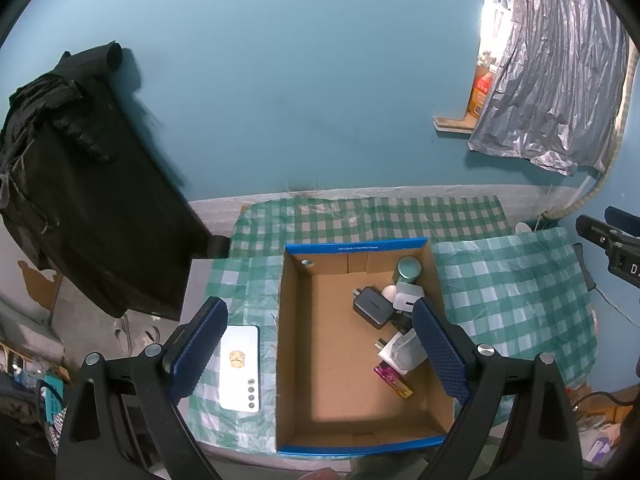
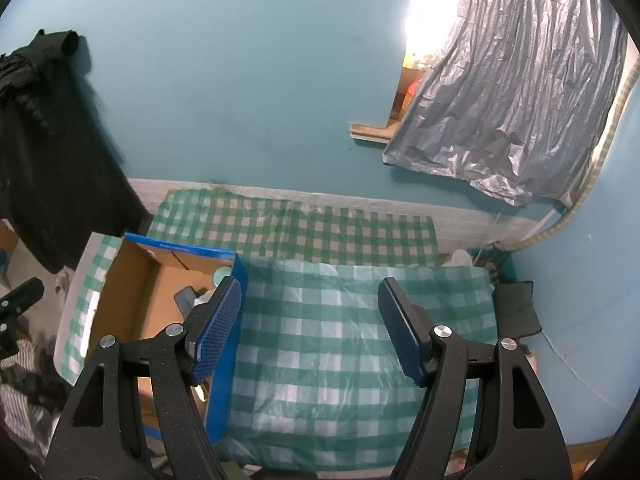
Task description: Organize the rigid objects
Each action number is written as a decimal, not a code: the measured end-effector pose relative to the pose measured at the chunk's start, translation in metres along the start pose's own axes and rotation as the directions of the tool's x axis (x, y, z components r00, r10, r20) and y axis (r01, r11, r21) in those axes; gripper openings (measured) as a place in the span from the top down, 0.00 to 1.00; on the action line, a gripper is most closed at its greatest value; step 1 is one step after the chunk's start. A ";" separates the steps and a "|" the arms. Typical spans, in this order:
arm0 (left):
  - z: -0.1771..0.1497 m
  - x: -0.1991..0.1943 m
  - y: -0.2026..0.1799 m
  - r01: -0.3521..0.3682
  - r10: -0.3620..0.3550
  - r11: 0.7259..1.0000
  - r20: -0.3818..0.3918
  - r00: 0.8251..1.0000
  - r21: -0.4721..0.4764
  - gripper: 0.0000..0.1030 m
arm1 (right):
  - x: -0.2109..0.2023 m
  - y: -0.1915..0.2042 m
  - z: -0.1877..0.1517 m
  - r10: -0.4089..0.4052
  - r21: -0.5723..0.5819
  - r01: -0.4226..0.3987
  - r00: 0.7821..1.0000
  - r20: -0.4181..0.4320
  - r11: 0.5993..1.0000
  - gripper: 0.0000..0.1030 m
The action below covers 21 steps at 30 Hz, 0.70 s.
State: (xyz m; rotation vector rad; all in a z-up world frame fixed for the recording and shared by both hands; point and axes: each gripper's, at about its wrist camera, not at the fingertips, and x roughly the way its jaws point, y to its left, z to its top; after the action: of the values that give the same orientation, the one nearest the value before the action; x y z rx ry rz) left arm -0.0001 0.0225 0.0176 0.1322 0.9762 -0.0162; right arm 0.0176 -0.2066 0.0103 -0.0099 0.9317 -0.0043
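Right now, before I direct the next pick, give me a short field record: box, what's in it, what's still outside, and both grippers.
box: open cardboard box with blue rim, on the green checked cloth
inside box: teal can, dark grey charger, white charger, pink and yellow lighter, all along the right side
outside box: white phone lying flat to the box's left
left gripper: open, empty, above the box
right gripper: open, empty, over bare cloth

Checked cloth [image 1: 512,296] under box [image 1: 360,247], phone [image 1: 240,368]

left tool [image 1: 320,352]: spread wide, nothing held, angled down | right tool [image 2: 310,332]: apart, empty, angled down
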 end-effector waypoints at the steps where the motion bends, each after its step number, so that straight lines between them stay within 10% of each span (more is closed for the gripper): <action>1: 0.000 0.000 0.000 -0.001 0.001 1.000 -0.001 1.000 0.002 0.08 | 0.000 0.000 0.000 -0.002 -0.001 0.002 1.000 0.000 1.000 0.31; 21: 0.001 -0.002 -0.006 -0.015 0.015 1.000 0.006 1.000 0.012 0.08 | 0.001 -0.002 0.000 -0.001 0.002 0.001 1.000 -0.001 1.000 0.31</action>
State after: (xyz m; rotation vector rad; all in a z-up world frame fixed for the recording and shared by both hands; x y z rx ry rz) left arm -0.0012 0.0168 0.0190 0.1500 0.9690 -0.0085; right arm 0.0187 -0.2085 0.0095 -0.0081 0.9324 -0.0059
